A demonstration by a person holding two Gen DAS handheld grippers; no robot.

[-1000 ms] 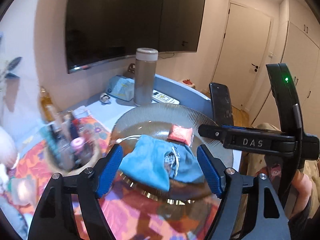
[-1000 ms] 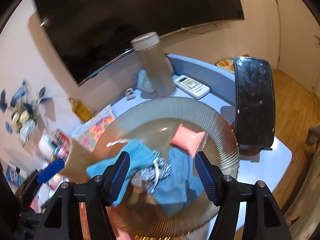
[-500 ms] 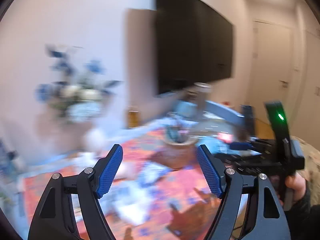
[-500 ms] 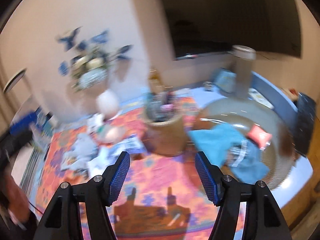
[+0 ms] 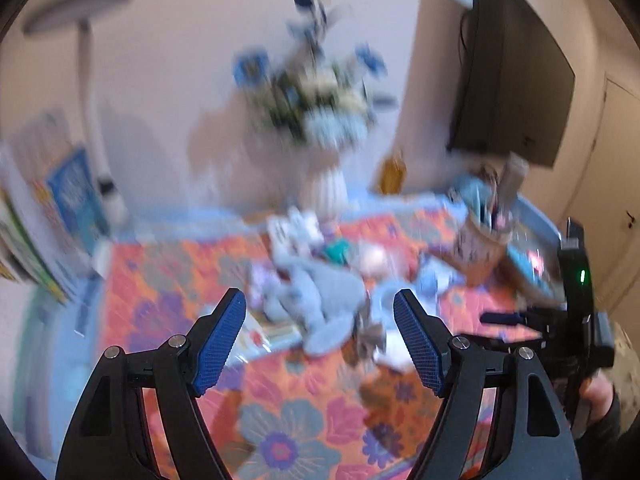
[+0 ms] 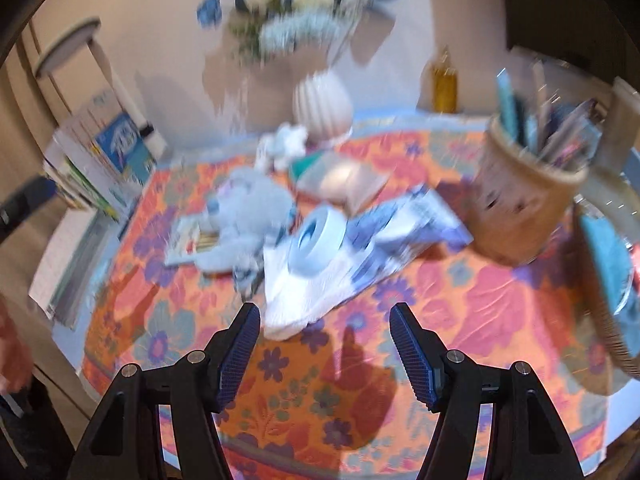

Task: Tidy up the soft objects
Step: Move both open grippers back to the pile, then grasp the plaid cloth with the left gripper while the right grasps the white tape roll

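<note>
Your table is covered by a big flowery cloth (image 6: 460, 292), orange and pink, and its near edge curves just below your right gripper. The cloth has bare room right in front of both grippers. Both pictures are blurry, so small things are hard to tell.

At the right edge sits the ribbed glass plate (image 6: 612, 320) with a teal cloth (image 6: 608, 264) lying in it. Just left of the plate stands a tan pot (image 6: 520, 208) full of pens. At the left edge, books (image 6: 92, 160) lean by the wall. At the back, a white vase (image 6: 324, 108) holds flowers.

The soft things lie in a heap in the middle of the cloth. A white cloth (image 6: 312, 292) with a pale ring on top lies closest to your right gripper. A grey-blue soft toy (image 5: 320, 300) lies beside it, to its left, in the middle between your left gripper's fingers but farther off.

Your left gripper (image 5: 320, 344) is wide apart and holds nothing. Your right gripper (image 6: 324, 348) is wide apart too, with nothing in it, up above the bare cloth.
</note>
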